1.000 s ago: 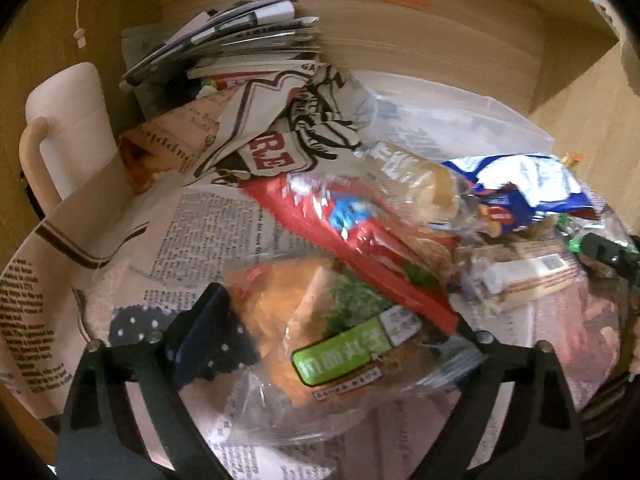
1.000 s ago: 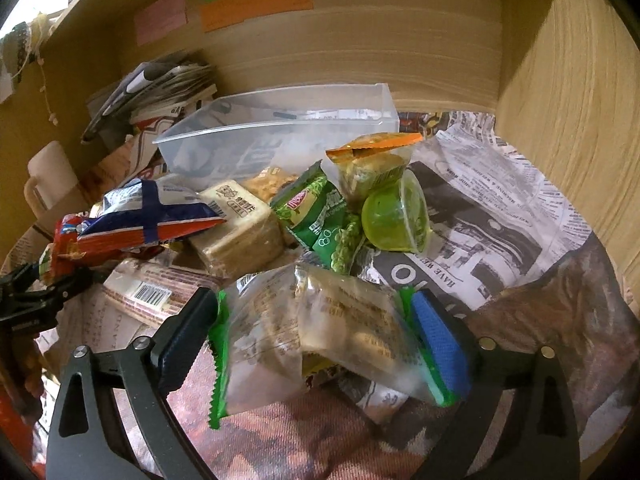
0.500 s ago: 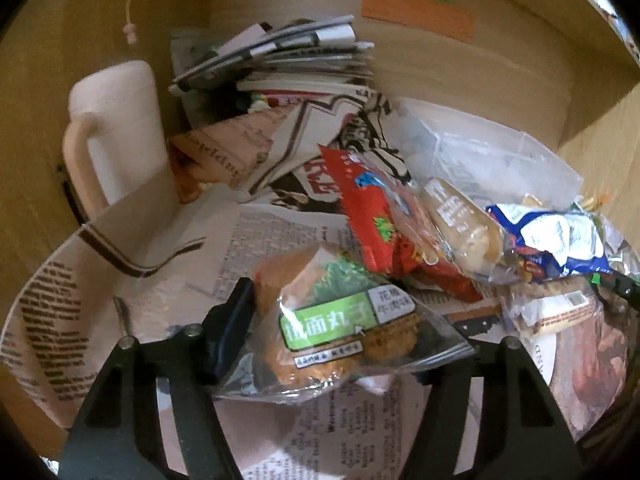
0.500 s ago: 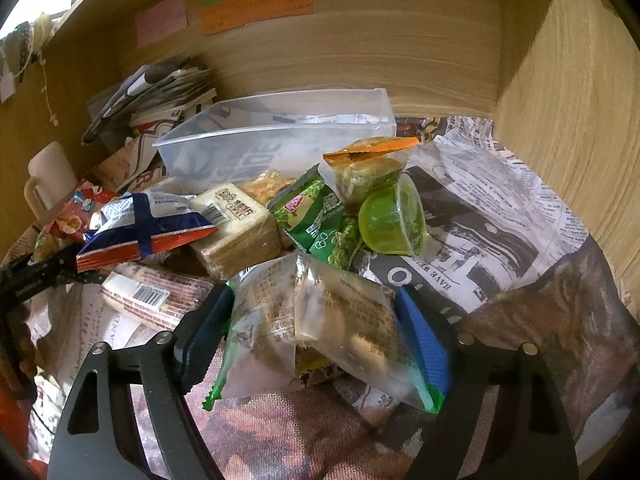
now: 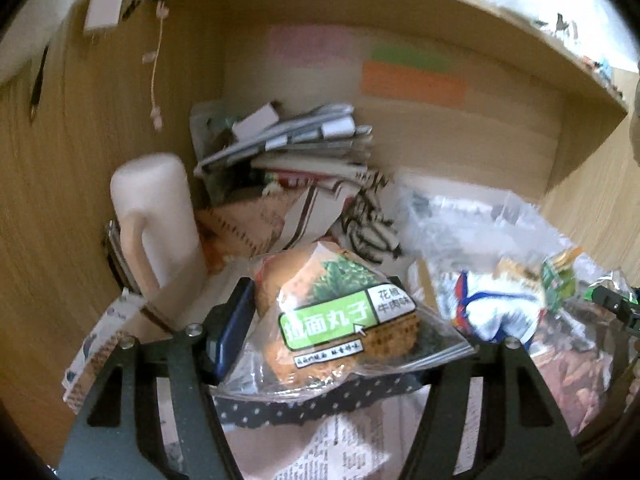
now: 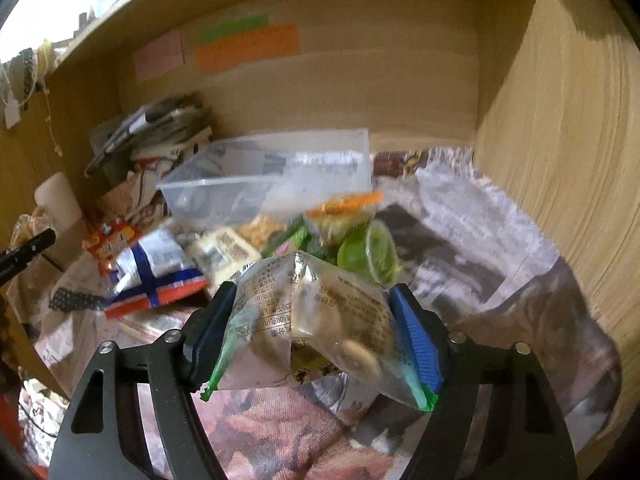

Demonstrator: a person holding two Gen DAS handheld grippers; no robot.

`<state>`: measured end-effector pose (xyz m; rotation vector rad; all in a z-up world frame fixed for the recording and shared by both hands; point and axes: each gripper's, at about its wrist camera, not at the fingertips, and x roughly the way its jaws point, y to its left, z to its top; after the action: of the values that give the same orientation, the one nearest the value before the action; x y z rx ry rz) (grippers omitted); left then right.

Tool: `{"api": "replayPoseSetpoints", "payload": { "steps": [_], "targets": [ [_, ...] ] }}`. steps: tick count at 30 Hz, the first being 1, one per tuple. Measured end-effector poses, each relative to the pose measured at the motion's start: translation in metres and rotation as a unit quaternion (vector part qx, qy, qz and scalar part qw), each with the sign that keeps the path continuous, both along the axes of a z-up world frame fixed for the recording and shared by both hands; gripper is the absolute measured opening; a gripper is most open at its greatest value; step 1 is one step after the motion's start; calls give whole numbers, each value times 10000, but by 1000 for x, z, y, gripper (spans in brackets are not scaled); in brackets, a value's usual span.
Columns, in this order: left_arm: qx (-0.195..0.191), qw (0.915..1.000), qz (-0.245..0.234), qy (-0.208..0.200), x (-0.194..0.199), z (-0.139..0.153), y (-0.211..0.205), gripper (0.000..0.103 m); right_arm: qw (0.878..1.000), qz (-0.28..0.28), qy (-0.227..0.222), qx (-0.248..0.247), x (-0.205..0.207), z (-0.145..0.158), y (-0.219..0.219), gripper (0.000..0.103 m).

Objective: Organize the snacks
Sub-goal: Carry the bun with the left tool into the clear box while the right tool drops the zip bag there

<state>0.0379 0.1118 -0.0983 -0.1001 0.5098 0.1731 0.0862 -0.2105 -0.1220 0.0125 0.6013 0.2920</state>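
My left gripper (image 5: 348,332) is shut on an orange noodle-ball snack bag (image 5: 336,312) with a green label, and the bag hangs lifted above the newspaper-covered table. In the right wrist view, my right gripper (image 6: 314,324) has a clear bag with green edges (image 6: 304,312) between its blue pads. Its jaws are closing, the pads press the bag's sides, and the bag is off the table. Behind it lies the snack pile: a blue-and-white bag (image 6: 156,264), a biscuit pack (image 6: 228,248) and a green jelly cup (image 6: 372,256).
A clear plastic container (image 6: 264,176) stands behind the pile. A white mug (image 5: 156,220) and a stack of papers (image 5: 296,144) fill the back left corner. Wooden walls close the back and right side (image 6: 560,160). Newspaper (image 6: 460,240) covers the table.
Both grippers narrowed onto their bags and rose, lifting them off the table. The left view swung up toward the mug and shelf wall.
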Motion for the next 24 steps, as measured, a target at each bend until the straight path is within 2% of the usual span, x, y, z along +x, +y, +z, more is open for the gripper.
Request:
{"api": "replayPoseSetpoints", "payload": {
  "steps": [14, 24],
  "targets": [
    [20, 9962, -707, -512, 37, 49, -36, 65, 9970, 202, -743, 3, 16, 49, 10, 75],
    [-51, 9921, -1208, -338, 97, 61, -61, 65, 9931, 487, -1060, -134, 47, 69, 27, 75]
  ]
}}
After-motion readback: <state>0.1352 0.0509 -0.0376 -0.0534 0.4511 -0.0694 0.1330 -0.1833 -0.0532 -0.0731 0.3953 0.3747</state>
